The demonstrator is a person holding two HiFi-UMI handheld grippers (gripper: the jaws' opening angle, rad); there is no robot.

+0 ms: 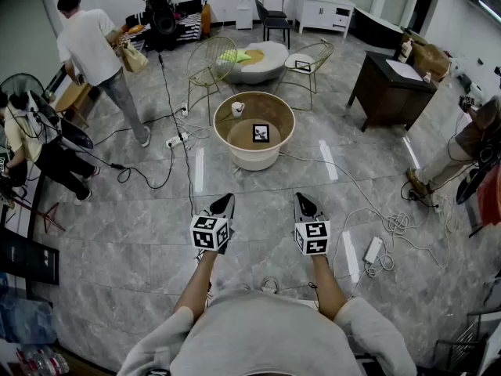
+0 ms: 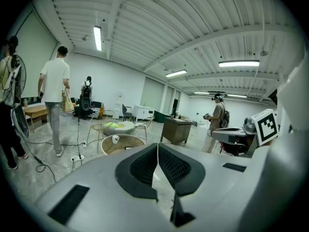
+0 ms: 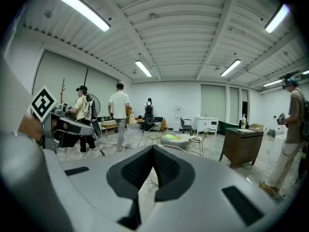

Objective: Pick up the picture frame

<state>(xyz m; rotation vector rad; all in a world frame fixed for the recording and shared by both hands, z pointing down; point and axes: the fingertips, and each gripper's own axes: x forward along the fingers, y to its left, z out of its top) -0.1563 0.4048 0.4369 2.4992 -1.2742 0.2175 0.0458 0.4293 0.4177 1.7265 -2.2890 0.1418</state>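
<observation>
Grey-bodied and each topped by a black-and-white marker cube, the left gripper [image 1: 223, 203] and the right gripper [image 1: 303, 204] are held side by side low in the head view. Both point away from the person over the grey marble-tile floor [image 1: 262, 210]. In the left gripper view the black ribbed pads [image 2: 145, 166] are pressed together at their tips with nothing between them. In the right gripper view the black pads [image 3: 166, 167] meet the same way and are also empty.

Farther out, well apart from both grippers, stands a round beige table with a raised rim [image 1: 252, 160]. The small black picture frame [image 1: 261, 133] lies flat inside it, right of the middle. A white mug [image 1: 237, 108] stands near the table's far left rim.

Behind the table are a gold wire chair [image 1: 210, 65] and a pale round pouffe [image 1: 262, 57]. A dark brown wooden desk [image 1: 391, 88] stands at the far right. A person in a white T-shirt [image 1: 90, 41] is at the far left, back turned. A white power strip [image 1: 373, 249] lies among loose cables on the near right floor.
</observation>
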